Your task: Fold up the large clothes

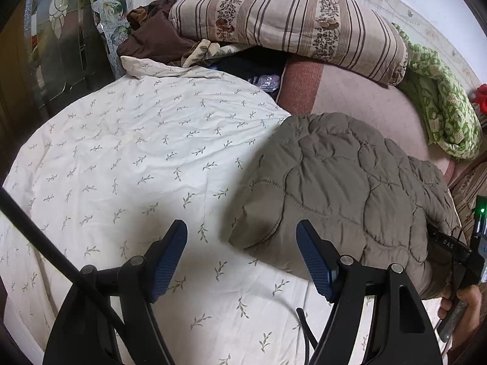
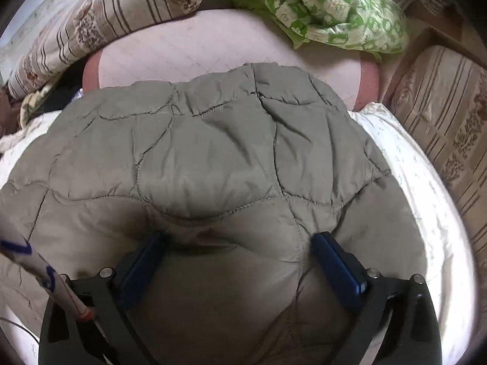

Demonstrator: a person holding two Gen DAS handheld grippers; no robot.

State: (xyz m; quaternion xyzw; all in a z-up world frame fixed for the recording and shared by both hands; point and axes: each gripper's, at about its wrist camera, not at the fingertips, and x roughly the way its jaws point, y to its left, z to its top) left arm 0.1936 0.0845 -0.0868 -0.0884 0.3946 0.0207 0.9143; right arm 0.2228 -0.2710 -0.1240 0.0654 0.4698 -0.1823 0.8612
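A grey-olive quilted jacket (image 1: 341, 182) lies folded in a thick bundle on a white leaf-print sheet (image 1: 137, 152). It fills the right wrist view (image 2: 213, 158). My left gripper (image 1: 242, 231) is open and empty, just above the sheet at the jacket's near left corner. My right gripper (image 2: 239, 240) is open with its blue pads (image 2: 334, 261) pressed down on either side of a puffed fold at the jacket's near edge; the jaws are wide apart. The right gripper's body shows at the right edge of the left wrist view (image 1: 465, 255).
A striped floral pillow (image 1: 289, 21) lies at the head of the bed. A green patterned blanket (image 2: 328, 12) is bunched at the far right. Brown clothes (image 1: 155, 36) are piled at the back left. A pink mattress cover (image 2: 213, 57) lies beyond the jacket. A mirrored cabinet (image 1: 61, 39) stands left.
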